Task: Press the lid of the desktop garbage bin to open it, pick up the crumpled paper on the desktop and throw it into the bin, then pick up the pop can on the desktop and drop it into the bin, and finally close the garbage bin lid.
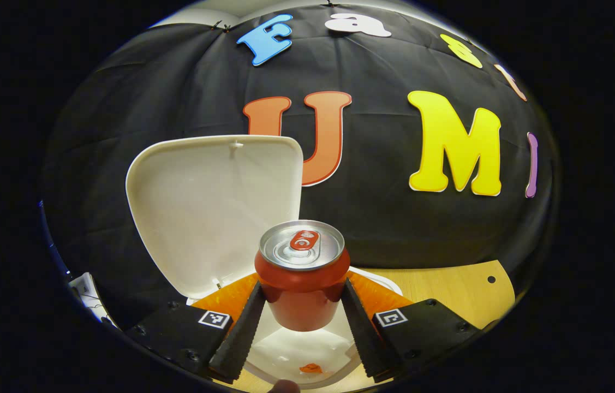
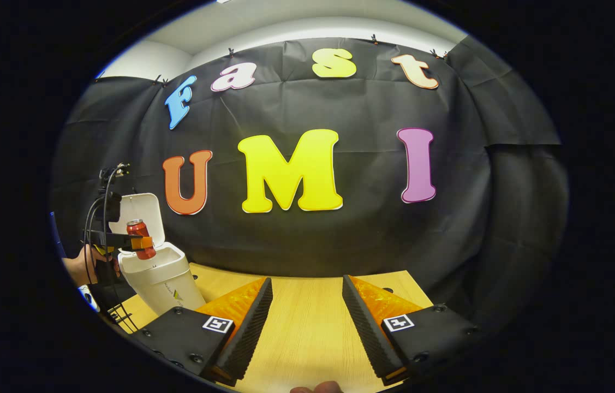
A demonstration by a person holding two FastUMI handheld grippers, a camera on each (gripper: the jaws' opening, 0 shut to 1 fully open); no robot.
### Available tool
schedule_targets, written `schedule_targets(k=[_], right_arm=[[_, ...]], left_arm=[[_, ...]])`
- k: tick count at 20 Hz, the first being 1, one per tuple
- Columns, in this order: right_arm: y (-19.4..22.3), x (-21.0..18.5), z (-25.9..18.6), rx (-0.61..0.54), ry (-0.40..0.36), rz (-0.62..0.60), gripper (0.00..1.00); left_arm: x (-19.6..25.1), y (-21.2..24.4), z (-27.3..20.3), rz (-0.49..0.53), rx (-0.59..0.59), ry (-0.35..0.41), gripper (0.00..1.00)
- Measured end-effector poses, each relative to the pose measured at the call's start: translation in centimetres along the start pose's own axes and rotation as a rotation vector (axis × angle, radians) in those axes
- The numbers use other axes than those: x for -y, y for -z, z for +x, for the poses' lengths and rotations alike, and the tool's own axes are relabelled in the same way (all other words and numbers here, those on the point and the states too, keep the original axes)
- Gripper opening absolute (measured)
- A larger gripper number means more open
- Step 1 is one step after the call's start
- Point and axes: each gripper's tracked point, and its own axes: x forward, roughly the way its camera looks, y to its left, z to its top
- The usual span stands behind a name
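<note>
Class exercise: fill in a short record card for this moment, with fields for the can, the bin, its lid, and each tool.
pop can: upright, gripped by the left tool, held above the bin's opening
garbage bin: standing on the wooden desktop
lid: raised open
right tool: open, nothing between its fingers, over the desktop

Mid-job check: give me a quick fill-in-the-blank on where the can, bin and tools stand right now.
1. The left tool is shut on the ____.
2. The bin's lid stands ____.
3. The can hangs directly above the open ____.
4. The right tool is open and holds ____ over the table.

Missing words: can; open; bin; nothing
</note>
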Motion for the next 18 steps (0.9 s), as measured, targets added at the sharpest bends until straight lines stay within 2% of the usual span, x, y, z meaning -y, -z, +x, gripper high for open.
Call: schedule_targets(k=[4, 5, 6, 11, 18], right_arm=[[0.4, -0.4, 0.3, -0.013, -0.006, -0.002, 0.84], [0.5, -0.3, 0.3, -0.015, -0.005, -0.002, 0.84], [0.4, -0.3, 0.3, -0.014, -0.004, -0.002, 0.84], [0.8, -0.6, 0.4, -0.022, -0.011, 0.003, 0.84], [2.1, -2.2, 0.2, -0.044, -0.053, 0.004, 0.84]], left_arm=[[0.0, 1.0, 0.6, -0.005, -0.039, -0.009, 0.84], [-0.1, 1.0, 0.8, -0.007, -0.039, -0.012, 0.92], [-0.2, 1.1, 0.8, -0.007, -0.041, -0.018, 0.86], [-0.2, 1.6, 0.7, -0.027, -0.06, -0.008, 0.87], [0.6, 0.1, -1.6, -0.053, -0.003, -0.012, 0.87]])
